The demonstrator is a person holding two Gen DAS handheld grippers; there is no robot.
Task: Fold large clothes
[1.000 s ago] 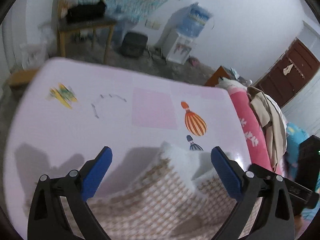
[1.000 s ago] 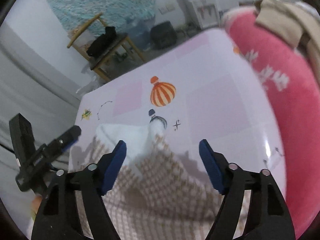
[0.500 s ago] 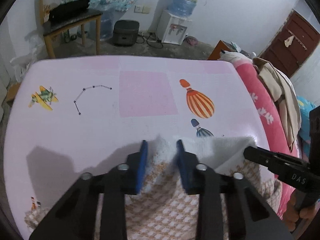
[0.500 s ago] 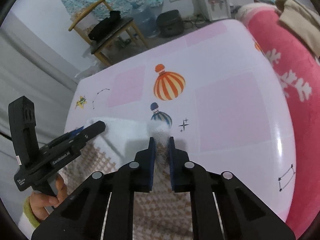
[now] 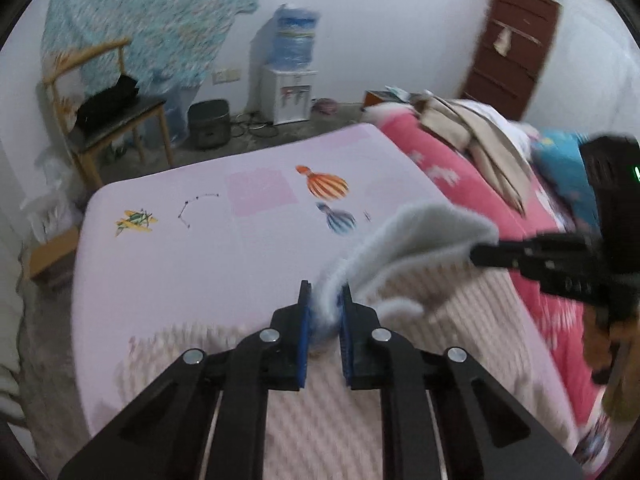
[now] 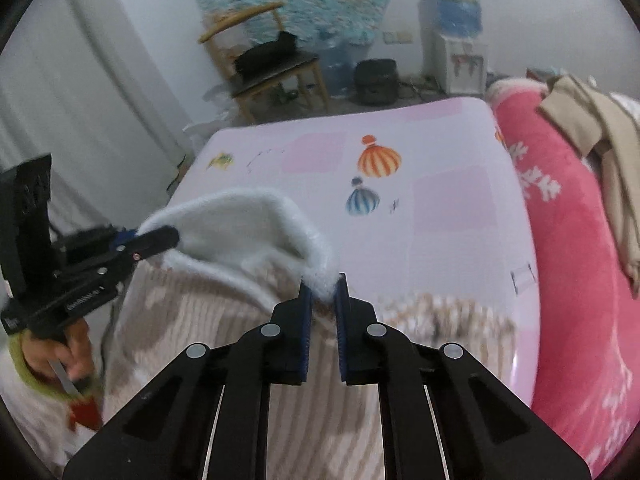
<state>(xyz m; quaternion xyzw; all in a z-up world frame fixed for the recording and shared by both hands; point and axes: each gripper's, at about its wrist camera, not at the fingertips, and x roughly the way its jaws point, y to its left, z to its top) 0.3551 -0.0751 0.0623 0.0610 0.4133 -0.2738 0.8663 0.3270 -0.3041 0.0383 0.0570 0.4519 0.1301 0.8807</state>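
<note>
While both grippers hold the garment (image 6: 248,340) by its far edge, most of it lies spread on the pink bed sheet (image 6: 448,208), close to the person. It is a beige checked piece with a white fleece lining (image 6: 236,224), and the lifted edge shows this lining turned up. The left gripper (image 5: 323,300) has its blue pads pressed together on a thick tuft of fleece at one corner. The right gripper (image 6: 322,292) pinches the other corner in the same way.

I judge the cloth to be soft and thick, not heavy, and not slippery, because the fleece gives good friction. It has no stiffness, so the edge sags between the two grips and the middle will drag on the sheet. The corners of the edge seem the right places to hold, with both layers taken deep between the pads.
</note>
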